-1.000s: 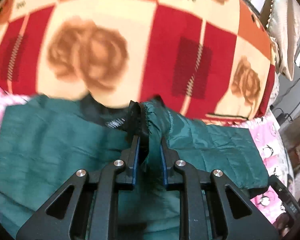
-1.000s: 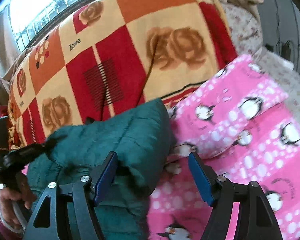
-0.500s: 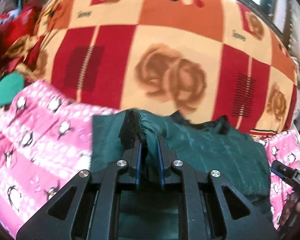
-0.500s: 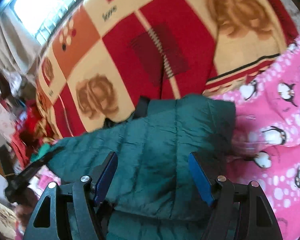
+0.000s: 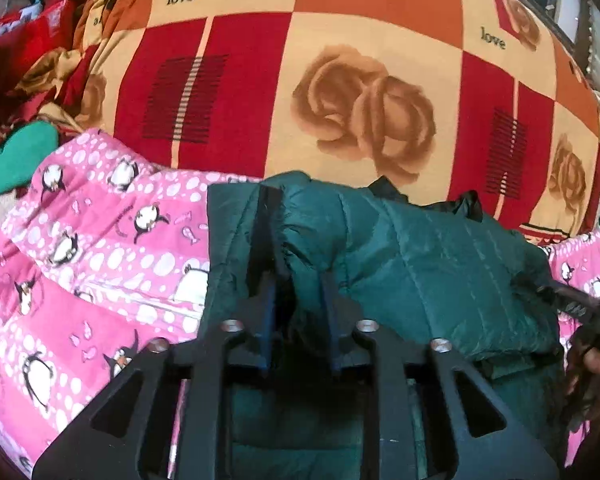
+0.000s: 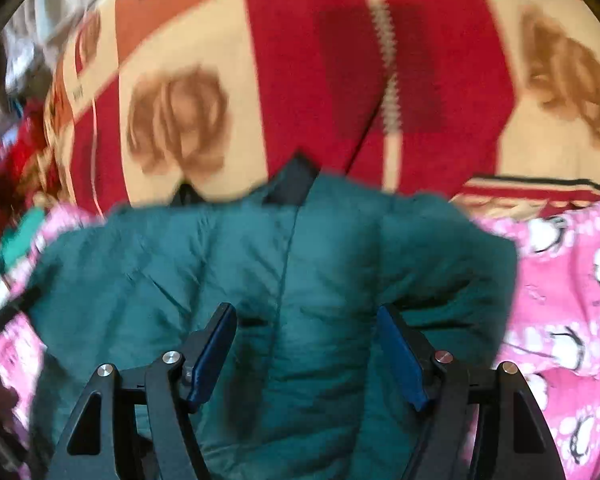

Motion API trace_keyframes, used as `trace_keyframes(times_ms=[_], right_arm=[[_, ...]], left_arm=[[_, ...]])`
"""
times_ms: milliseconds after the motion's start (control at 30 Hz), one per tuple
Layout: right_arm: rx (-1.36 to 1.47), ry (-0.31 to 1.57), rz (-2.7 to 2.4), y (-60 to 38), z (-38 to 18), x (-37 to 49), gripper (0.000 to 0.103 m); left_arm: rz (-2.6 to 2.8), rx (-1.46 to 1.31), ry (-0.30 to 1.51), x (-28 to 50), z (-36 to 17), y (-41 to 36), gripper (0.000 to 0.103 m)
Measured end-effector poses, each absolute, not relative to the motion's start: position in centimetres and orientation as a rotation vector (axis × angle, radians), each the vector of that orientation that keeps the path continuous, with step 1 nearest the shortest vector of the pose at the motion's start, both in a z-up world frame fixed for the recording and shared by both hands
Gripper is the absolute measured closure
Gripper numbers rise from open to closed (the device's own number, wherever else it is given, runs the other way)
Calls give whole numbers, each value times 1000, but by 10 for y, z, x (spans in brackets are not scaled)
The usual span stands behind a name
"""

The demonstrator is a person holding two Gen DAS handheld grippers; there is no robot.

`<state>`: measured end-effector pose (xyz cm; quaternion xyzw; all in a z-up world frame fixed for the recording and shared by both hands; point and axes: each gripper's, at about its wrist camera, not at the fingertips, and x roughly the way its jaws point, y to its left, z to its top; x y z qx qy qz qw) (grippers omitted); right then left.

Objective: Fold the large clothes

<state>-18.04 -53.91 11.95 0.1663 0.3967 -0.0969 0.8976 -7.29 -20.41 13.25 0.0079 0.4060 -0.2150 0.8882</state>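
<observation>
The green jacket (image 5: pixel 440 264) lies on the pink penguin blanket (image 5: pixel 80 264). The left hand-held gripper (image 5: pixel 298 280) pinches its edge; the right hand-held gripper (image 6: pixel 306 316) – blurred – seems spread wide above it, at 6 o'clock.

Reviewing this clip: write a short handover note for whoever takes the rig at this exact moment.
Left tool: shut on a bunched edge of the green puffer jacket.
Right tool: open, hanging over the jacket's middle, holding nothing.
Jacket lies on the pink penguin blanket, its far edge by the red and orange rose blanket.
Done: jacket looks partly folded over itself.
Left: probably lay down the held edge, release, finish and flatten the fold.
</observation>
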Motion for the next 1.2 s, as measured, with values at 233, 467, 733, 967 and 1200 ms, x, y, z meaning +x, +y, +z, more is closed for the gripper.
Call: trace_keyframes(times_ms=[233, 467, 733, 967, 1200], right_arm=[[326, 798, -190, -529, 143, -197, 32], [241, 869, -144, -479, 118, -138, 32], [240, 901, -183, -487, 98, -120, 26], [219, 829, -117, -472, 138, -164, 26], [130, 935, -139, -450, 100, -165, 24]], left_arm=[[-449, 11, 738, -76, 155, -213, 36], [-360, 124, 865, -47, 104, -248, 35], [-339, 139, 845, -47, 82, -251, 29], [-351, 114, 851, -44, 80, -249, 27], [-362, 92, 852, -46, 78, -248, 24]])
